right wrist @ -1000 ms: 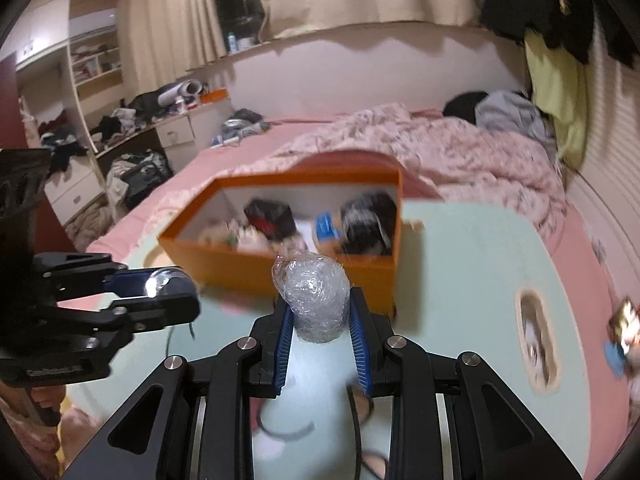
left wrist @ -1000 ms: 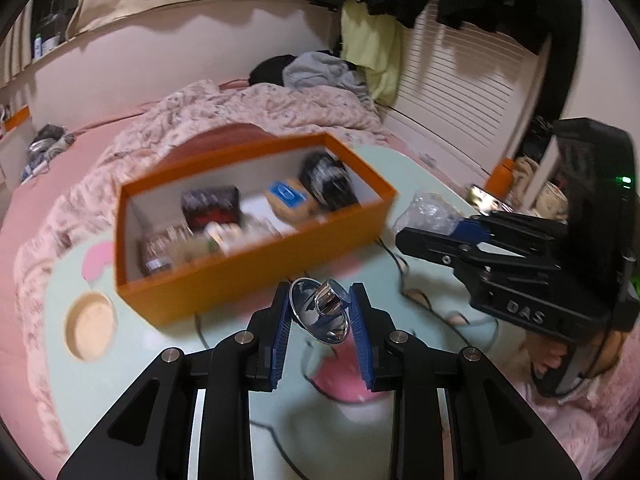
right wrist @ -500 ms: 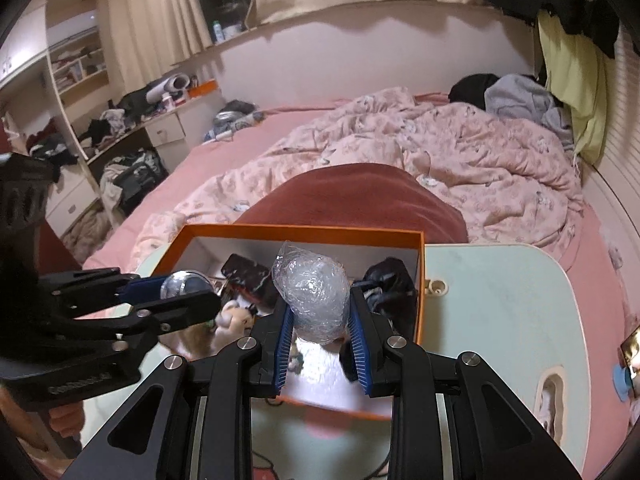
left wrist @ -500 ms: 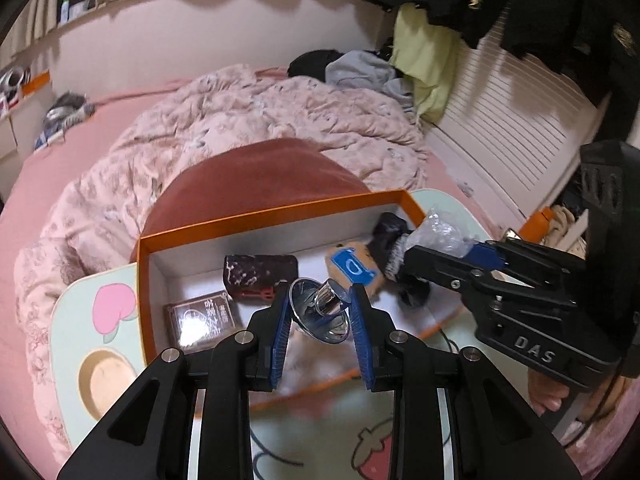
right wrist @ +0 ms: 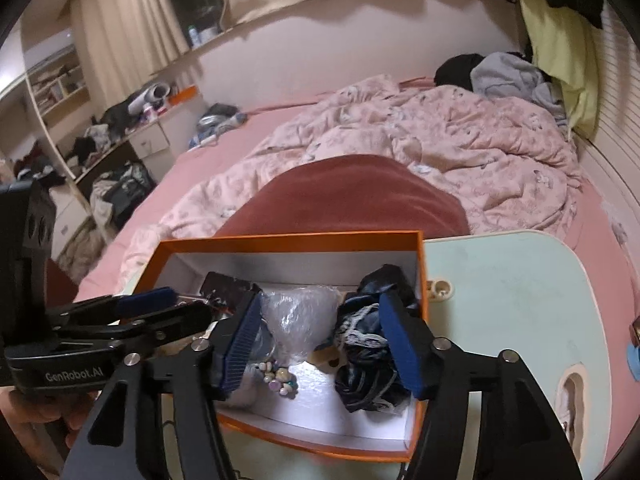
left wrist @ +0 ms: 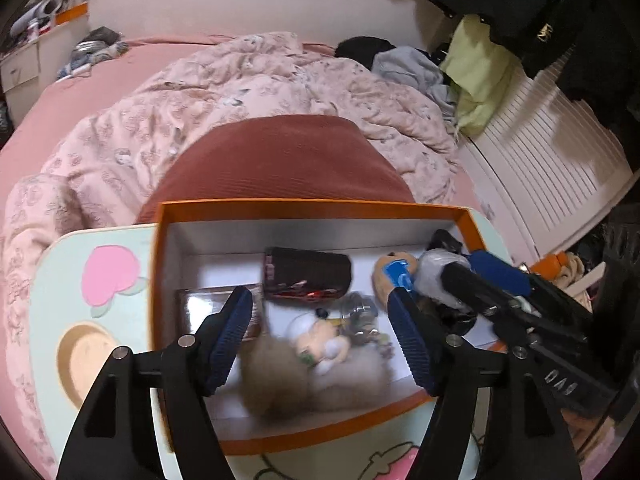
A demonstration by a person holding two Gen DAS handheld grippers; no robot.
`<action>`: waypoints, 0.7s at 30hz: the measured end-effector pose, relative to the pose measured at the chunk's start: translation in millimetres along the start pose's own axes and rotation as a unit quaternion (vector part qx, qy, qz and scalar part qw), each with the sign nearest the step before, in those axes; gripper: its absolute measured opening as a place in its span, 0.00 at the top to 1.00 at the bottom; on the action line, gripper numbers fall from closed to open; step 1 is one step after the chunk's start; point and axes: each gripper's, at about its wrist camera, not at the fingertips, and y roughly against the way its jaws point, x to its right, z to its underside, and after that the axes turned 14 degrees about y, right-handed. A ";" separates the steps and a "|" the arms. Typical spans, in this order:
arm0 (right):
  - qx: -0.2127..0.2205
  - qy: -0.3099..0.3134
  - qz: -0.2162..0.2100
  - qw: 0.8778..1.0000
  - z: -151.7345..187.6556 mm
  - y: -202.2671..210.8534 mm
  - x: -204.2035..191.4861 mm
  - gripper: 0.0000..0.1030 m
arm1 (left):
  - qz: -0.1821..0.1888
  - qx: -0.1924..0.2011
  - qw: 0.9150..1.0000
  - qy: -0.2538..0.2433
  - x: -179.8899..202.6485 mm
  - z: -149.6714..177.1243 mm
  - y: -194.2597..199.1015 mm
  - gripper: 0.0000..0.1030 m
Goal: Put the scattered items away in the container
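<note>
An orange box (left wrist: 312,208) with a white inside stands on the mint-green table (left wrist: 64,264). My left gripper (left wrist: 320,334) hangs over it, jaws opening, nothing pressed between them. Below lies a blurred shiny metal piece (left wrist: 358,312) beside a plush toy (left wrist: 320,346) and a black pouch (left wrist: 306,276). My right gripper (right wrist: 320,340) is also over the box (right wrist: 280,240), jaws opening. A crumpled clear plastic ball (right wrist: 296,316) sits loose between its fingers, close to the left pad and apart from the right one.
The box also holds a dark knitted bundle (right wrist: 368,348), a string of beads (right wrist: 278,378) and a small card box (left wrist: 216,308). The two grippers are close side by side. A red cushion (left wrist: 276,160) and a bed with a pink quilt (right wrist: 420,140) lie behind the table.
Both grippers came forward from in front of the box to above its inside. Both jaws spread apart; the metal piece left the left pads and the plastic ball came loose in the right.
</note>
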 end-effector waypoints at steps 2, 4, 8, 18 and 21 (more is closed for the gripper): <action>0.001 0.007 0.007 1.000 -0.1 3.1 -2.4 0.40 | -0.001 0.001 1.000 0.002 -3.0 2.4 3.8 0.31; 0.003 0.019 0.023 1.000 0.2 7.9 -8.4 0.40 | -0.004 0.000 1.000 0.002 -3.8 4.2 7.3 0.32; 0.000 0.036 0.045 0.998 3.8 13.4 -20.1 0.40 | -0.007 0.002 1.000 -0.005 -3.8 6.7 10.9 0.31; -0.018 0.053 0.068 0.996 12.7 13.8 -28.8 0.40 | -0.029 0.012 0.999 -0.019 -2.9 14.4 19.8 0.31; -0.016 0.057 0.067 0.996 12.5 17.3 -31.3 0.40 | -0.032 0.020 0.999 -0.023 -0.5 16.7 24.1 0.31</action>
